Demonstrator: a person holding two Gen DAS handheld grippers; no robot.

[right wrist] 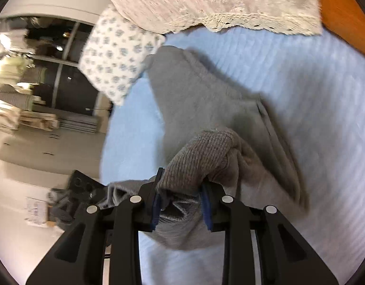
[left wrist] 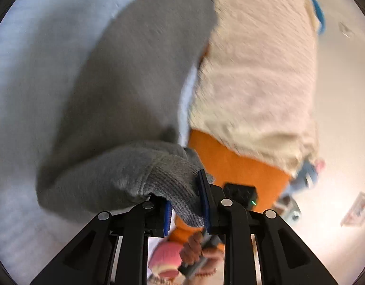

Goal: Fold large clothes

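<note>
Clearly I am mid-fold: both grippers have a ribbed hem of the grey sweater pinched, and the garment is lifted off the pale blue bedsheet (right wrist: 301, 76) and carried across it. In the left wrist view the left gripper (left wrist: 186, 201) has its jaws narrowed onto a thick bunch of ribbed knit, the blue pads (left wrist: 204, 197) pressing it from either side, while the rest of the grey sweater (left wrist: 139, 71) balloons up through the centre and upper left of the frame. In the right wrist view the right gripper (right wrist: 182, 204) is likewise clamped on a ribbed fold, the knit humping up just above the fingertips and the body trailing away toward the upper middle — still partly resting on the sheet. A cream lace-edged blanket (right wrist: 218, 2) and a floral pillow (right wrist: 115, 57) lie along the top of that frame. Next, I judge, the hem wants laying flat over the far part of the sweater, both hands level, before I let go — blur makes edges hard to align.
</note>
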